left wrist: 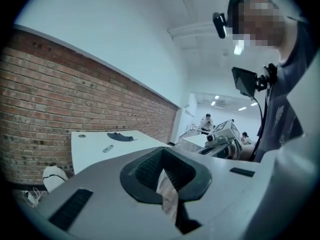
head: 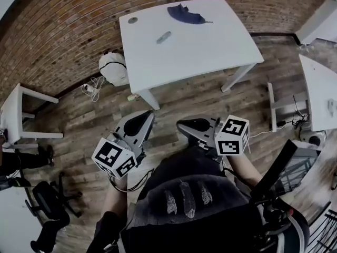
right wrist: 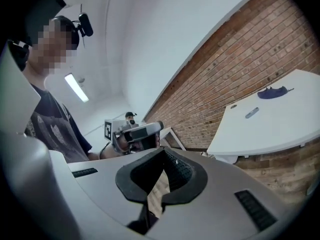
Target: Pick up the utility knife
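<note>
Pressing pad against pad, the jaws of the left gripper point(left wrist: 165, 179) sit fully closed with nothing between them. Same for the right gripper point(right wrist: 157, 181): jaws together, empty. Both are held low in front of the person's torso point(head: 184, 194), side by side with a gap between them, over the wood floor point(head: 95, 120), each pointing roughly toward the white table point(head: 210, 57). Marker cube point(head: 113, 158) on the left unit, another on the right point(head: 232, 135).

Utility knife point(head: 164, 37) lies flat on the table top, toward its far-left part. It is grey, slim, set diagonally, and well apart from both grippers. Dark blue cloth-like item point(head: 185, 15) lies farther back near the wall-side edge, apart from the knife. Small round grey disc point(head: 132, 20) sits at the table's far-left corner.

Brick wall point(head: 63, 30) runs behind the table. White rounded bag-like object point(head: 113, 67) is on the floor just beside the table's left edge, with cables point(head: 92, 88) next to it. Second white table point(head: 321, 88) at the right edge, small white stand point(head: 21, 115) at the left. Black office chair point(head: 50, 199) at lower left.
</note>
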{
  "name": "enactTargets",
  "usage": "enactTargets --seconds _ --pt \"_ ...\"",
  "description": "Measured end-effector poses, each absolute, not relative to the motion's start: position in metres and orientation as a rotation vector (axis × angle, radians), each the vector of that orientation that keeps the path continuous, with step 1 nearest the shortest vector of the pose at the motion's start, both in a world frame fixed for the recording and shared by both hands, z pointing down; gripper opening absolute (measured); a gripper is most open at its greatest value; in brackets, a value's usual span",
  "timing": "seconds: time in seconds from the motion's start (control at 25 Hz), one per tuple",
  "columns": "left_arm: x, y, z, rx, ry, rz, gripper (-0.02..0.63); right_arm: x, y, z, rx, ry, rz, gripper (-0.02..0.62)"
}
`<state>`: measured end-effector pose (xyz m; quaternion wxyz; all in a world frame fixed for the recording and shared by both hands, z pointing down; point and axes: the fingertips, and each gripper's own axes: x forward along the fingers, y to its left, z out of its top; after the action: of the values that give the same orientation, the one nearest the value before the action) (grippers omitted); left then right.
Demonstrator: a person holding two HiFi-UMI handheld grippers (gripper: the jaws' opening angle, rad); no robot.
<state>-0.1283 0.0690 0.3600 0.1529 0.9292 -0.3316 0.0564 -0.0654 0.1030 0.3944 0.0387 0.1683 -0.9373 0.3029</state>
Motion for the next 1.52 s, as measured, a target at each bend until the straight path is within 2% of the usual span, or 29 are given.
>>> enactTargets --seconds 0.4,0.76,1.28,1.52 --pt "-0.038 0.025 0.357 2.688 -0.952 0.376 -0.005 0.014 0.044 0.392 0.473 -2.921 1.054 0.0" --pt "-0.009 0.006 0.364 2.643 -1.103 0.453 -0.005 0.051 0.018 0.393 0.358 -2.941 0.985 0.0" --pt "-0.03 -0.037 0.376 2.679 -1.101 0.477 -0.005 0.053 -0.009 0.417 0.485 -2.848 1.02 0.0" --pt "-0.067 -0.07 0.378 2.698 -1.091 0.402 -0.005 0.035 -0.037 0.421 0.575 -2.792 1.013 0.0"
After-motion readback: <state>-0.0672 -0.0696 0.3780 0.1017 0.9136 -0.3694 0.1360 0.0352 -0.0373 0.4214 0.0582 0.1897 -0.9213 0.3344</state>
